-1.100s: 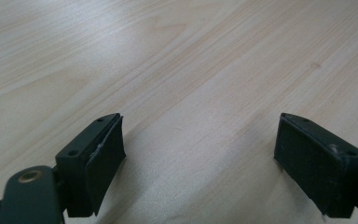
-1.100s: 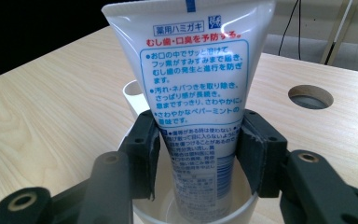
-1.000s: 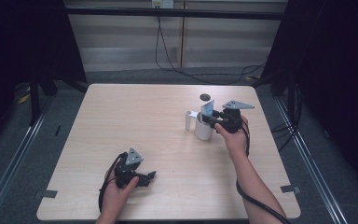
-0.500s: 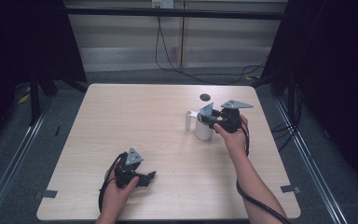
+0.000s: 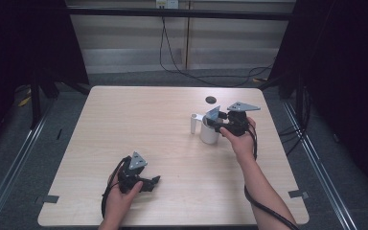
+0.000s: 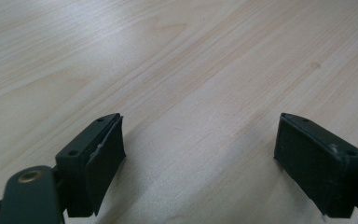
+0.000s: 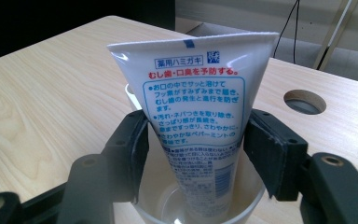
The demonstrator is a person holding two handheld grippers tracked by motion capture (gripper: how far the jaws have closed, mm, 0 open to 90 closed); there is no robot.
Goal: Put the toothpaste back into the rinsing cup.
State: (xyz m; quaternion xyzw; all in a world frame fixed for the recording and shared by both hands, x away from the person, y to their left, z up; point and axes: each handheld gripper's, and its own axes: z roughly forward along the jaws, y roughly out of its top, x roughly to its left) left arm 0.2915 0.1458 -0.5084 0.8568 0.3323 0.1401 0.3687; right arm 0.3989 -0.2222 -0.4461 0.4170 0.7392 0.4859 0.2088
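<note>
Each gripper is a black, hand-held unit with two black jaws. The left gripper (image 5: 154,181) carries a grey three-cornered plate (image 5: 137,162) on top; a black cable (image 5: 106,194) trails from it. Its jaws end in flat rectangular pads (image 6: 103,157) with small recessed holes, and a brass-coloured rivet (image 6: 30,176) marks the pivot arm. The right gripper (image 5: 210,122) bears a similar grey plate (image 5: 243,106) and black cable (image 5: 268,211). Both forearms are bare, without sleeves.

left gripper (image 5: 146,182) jaws apart; right gripper (image 5: 210,120) jaws clamped.
</note>
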